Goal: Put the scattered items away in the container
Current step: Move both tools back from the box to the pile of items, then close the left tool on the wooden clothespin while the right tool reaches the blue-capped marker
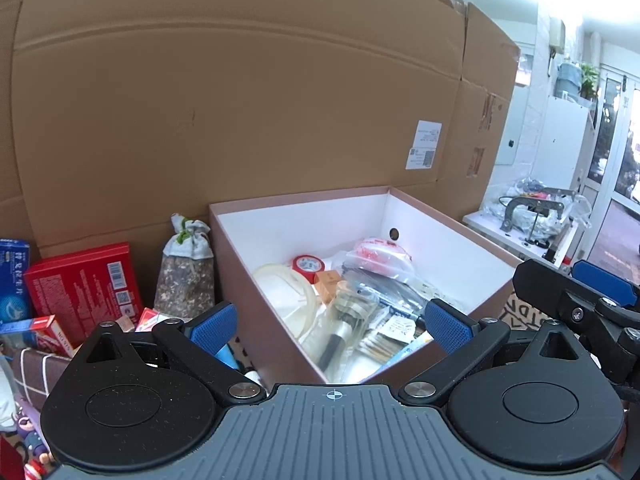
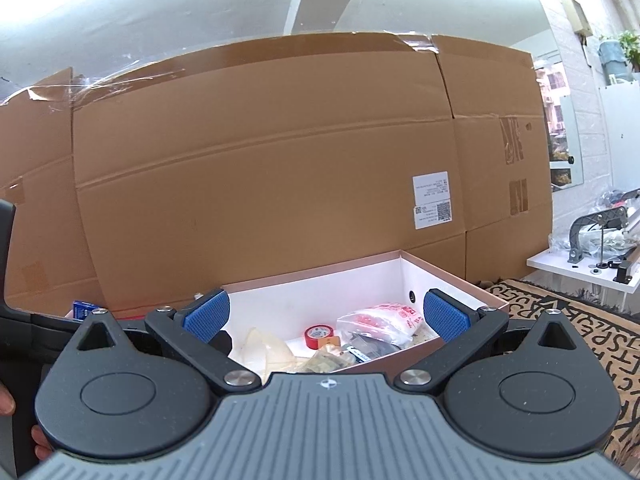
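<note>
A pink box with a white inside [image 1: 248, 264] stands against a cardboard wall and holds a red tape roll [image 1: 307, 265], a plastic bag with red print [image 1: 378, 254], a clear pouch with a brush [image 1: 344, 320] and other small items. My left gripper [image 1: 330, 326] is open and empty, above the box's near corner. Scattered items lie to the left: a red carton [image 1: 80, 284], a grey pouch [image 1: 186, 272], a blue carton [image 1: 12, 280]. My right gripper [image 2: 326, 316] is open and empty, held before the same box [image 2: 460, 284]. It also shows in the left wrist view [image 1: 600, 300].
A tall cardboard sheet [image 1: 240, 100] stands behind the box. A patterned rug [image 2: 592, 328] lies to the right. A low white shelf [image 2: 580, 272] with a metal clamp and bags stands at far right. Small toys and a checked pouch [image 1: 36, 372] lie at bottom left.
</note>
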{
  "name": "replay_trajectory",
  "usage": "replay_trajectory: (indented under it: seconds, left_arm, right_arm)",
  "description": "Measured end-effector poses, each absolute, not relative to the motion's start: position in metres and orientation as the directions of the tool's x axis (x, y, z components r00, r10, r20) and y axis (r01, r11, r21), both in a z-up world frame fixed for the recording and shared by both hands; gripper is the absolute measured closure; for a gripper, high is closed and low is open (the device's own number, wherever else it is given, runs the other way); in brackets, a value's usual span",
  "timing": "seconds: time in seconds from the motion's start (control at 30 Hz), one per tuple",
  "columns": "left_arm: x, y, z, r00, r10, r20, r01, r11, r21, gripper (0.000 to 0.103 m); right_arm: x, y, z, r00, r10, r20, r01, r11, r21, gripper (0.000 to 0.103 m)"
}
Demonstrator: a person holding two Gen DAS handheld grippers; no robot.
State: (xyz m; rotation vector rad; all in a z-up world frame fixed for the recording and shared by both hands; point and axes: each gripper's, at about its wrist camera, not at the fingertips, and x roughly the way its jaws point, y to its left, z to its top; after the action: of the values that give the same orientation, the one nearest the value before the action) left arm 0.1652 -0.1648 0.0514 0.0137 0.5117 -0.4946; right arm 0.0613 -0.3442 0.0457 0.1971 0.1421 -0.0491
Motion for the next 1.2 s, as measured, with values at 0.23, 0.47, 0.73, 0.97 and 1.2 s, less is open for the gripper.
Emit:
replay_trajectory:
  seconds: [0.23, 0.47, 0.73, 0.97, 1.2]
  left_arm:
    - [0.154, -0.151, 0.050, 0.759, -0.450, -0.470, 0.451, 0.885, -0.119, 0.000]
    - [0.145, -0.131, 0.047, 0.762, -0.446, -0.469, 0.435, 0.890, -0.140, 0.000]
    - [0.126, -0.087, 0.012, 0.772, -0.367, -0.519, 0.344, 0.928, -0.145, 0.000]
    - [0.112, -0.021, -0.030, 0.756, -0.263, -0.599, 0.214, 0.965, -0.154, 0.000]
    - [0.111, 0.023, -0.054, 0.750, -0.188, -0.634, 0.117, 0.981, -0.153, 0.000]
  right_arm:
    - [0.055, -0.328, 0.047, 0.989, -0.030, -0.147, 0.055, 0.985, 0.166, 0.000]
    - [0.049, -0.312, 0.048, 0.988, -0.020, -0.152, 0.043, 0.987, 0.152, 0.000]
    - [0.053, -0.275, 0.029, 0.972, 0.092, -0.216, -0.063, 0.988, 0.140, 0.000]
    - [0.076, -0.218, -0.004, 0.922, 0.200, -0.331, -0.203, 0.979, 0.026, 0.000]
    - [0.098, -0.179, -0.026, 0.870, 0.253, -0.423, -0.288, 0.957, -0.020, 0.000]
